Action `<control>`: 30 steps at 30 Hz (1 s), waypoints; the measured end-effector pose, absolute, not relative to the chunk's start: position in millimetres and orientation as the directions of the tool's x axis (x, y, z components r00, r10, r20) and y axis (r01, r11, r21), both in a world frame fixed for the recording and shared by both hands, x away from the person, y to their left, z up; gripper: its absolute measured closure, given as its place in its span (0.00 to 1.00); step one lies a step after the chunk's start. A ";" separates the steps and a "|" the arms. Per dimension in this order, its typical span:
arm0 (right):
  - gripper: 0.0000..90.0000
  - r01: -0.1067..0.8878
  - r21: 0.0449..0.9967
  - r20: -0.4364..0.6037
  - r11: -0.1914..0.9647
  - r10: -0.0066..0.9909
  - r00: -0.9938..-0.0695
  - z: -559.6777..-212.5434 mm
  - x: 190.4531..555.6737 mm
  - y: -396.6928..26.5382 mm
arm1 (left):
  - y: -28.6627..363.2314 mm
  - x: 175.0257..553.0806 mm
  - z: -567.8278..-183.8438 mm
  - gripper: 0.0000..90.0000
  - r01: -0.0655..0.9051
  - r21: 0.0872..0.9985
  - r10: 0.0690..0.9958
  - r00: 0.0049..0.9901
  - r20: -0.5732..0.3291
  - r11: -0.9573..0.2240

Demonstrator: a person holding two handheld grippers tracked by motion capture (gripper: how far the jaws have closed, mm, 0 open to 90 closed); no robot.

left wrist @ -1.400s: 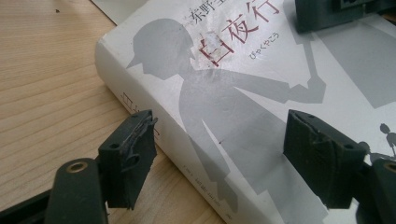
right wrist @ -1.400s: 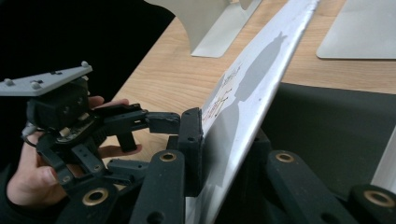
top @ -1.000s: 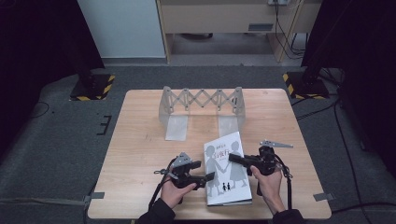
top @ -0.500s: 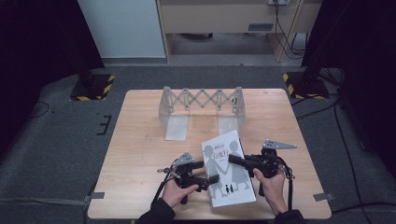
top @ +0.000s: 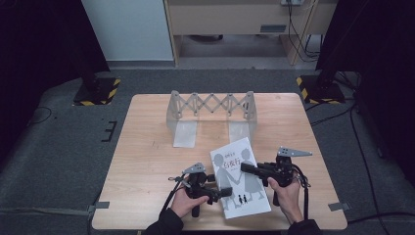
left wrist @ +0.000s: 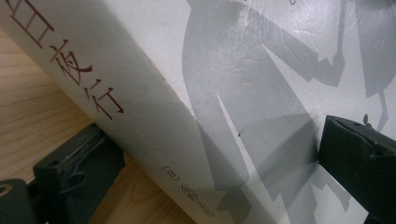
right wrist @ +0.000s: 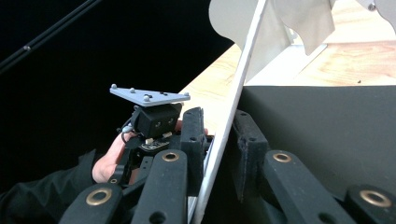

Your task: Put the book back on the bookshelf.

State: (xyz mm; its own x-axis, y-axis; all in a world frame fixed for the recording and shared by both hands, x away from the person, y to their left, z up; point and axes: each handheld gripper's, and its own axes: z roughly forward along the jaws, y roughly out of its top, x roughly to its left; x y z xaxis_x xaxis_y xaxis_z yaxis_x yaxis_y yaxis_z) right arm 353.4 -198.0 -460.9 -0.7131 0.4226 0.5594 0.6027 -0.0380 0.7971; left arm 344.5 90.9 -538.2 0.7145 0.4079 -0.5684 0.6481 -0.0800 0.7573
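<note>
A white book (top: pixel 240 183) with grey silhouette figures lies on the near middle of the table. My left gripper (top: pixel 222 192) reaches in from its left edge. In the left gripper view the book (left wrist: pixel 233 70) sits between the jaws. One jaw rests on the wood beside the spine and the other hangs above the cover without pressing. These jaws have just been opening. My right gripper (top: pixel 247 169) comes from the right, shut on the thin edge of the book's cover (right wrist: pixel 233 93), which stands raised between its jaws.
A folding metal rack (top: pixel 210 110) stands across the back middle of the wooden table (top: pixel 147 161). Black stands with yellow-striped bases sit on the floor off both far corners. The left gripper's grey plate (right wrist: pixel 147 97) shows beyond the cover.
The left gripper has edged slightly toward the book's left edge. The right hand and the book have stayed about where they were.
</note>
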 end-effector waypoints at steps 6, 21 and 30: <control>0.85 0.627 0.778 0.572 -0.033 0.450 -0.686 -468.9 359.8 -202.3 | 90.2 347.4 -545.0 0.01 0.669 0.740 0.401 0.697 -0.595 -0.066; 0.76 0.556 0.830 0.440 0.046 0.557 -0.704 -483.4 357.8 -208.8 | 87.3 348.0 -551.3 0.03 0.733 0.675 0.401 0.645 -0.651 -0.084; 0.60 0.484 0.872 0.325 0.075 0.650 -0.687 -488.8 354.8 -214.9 | 88.0 348.0 -552.3 0.06 0.742 0.668 0.409 0.629 -0.661 -0.062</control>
